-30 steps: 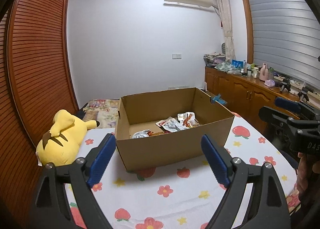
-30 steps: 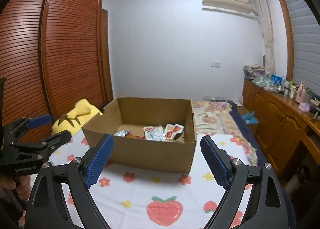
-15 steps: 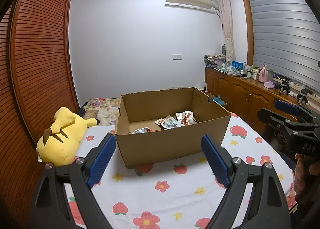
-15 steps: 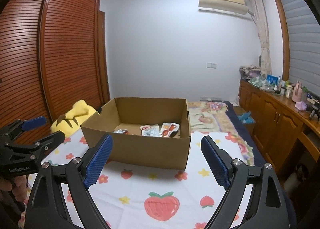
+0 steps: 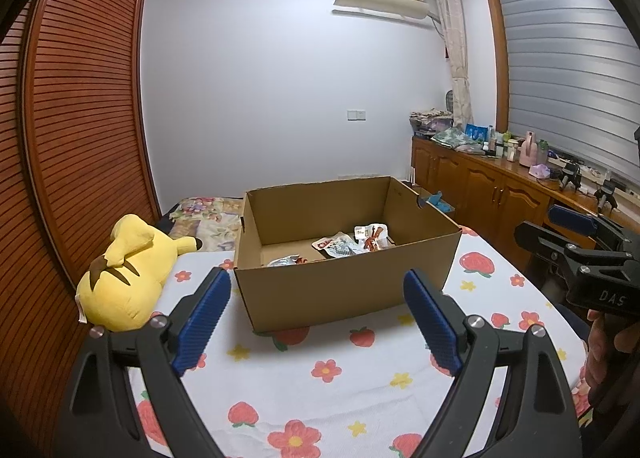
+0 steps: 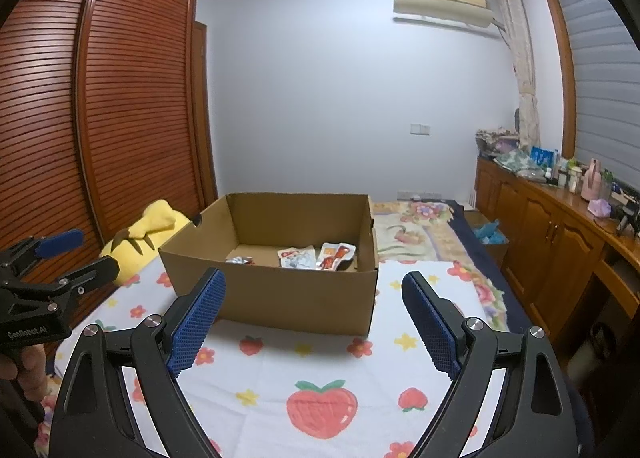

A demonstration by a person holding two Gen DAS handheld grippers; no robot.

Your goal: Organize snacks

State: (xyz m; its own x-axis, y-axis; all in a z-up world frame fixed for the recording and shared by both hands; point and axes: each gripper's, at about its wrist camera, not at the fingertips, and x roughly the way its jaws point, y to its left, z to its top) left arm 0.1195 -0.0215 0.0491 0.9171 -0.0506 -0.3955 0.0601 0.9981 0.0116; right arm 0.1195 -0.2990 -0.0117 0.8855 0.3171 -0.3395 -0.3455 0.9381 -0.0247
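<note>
Left wrist view: your left gripper is spread wide, empty, short of the cardboard box containing snack packets.

Right wrist view: your right gripper is likewise released, facing the same box.

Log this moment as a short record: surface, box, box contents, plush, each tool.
surface: sheet with a strawberry and flower print
box: open cardboard box standing on the sheet
contents: a few snack packets on the box floor, toward its right side
plush: yellow plush lying left of the box
left tool: open, empty, short of the box
right tool: open, empty, short of the box
</note>
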